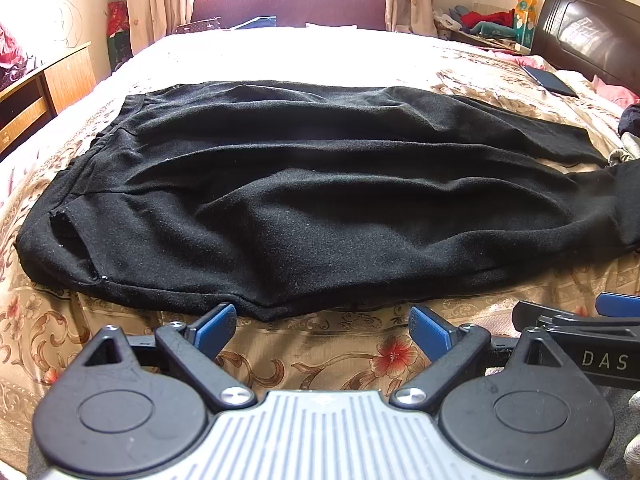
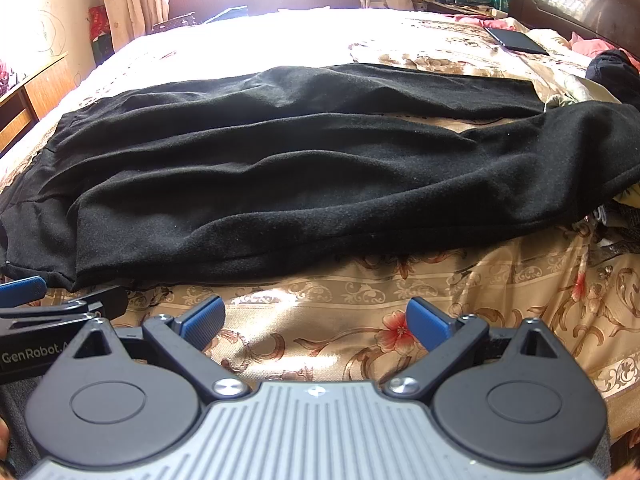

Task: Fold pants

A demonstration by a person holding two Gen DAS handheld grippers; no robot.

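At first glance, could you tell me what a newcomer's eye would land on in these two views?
The black pants dominate, spread flat across the floral bedspread, waistband toward the left and both legs running right. In the foreground the left gripper and the right gripper sit open just short of the near hem, holding nothing. Beyond, harsh sunlight washes out the far side of the bed, and a dark phone lies near the headboard.

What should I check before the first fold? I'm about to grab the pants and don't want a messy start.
1. Left tongs open, holding nothing: ok.
2. Right tongs open, holding nothing: ok.
3. Pants spread out on the bed: ok.
4. Fabric smooth: not ok, long wrinkles run along the legs.
5. Legs lying together: not ok, they part toward the cuffs.
6. Near edge in front of both tongs: ok.
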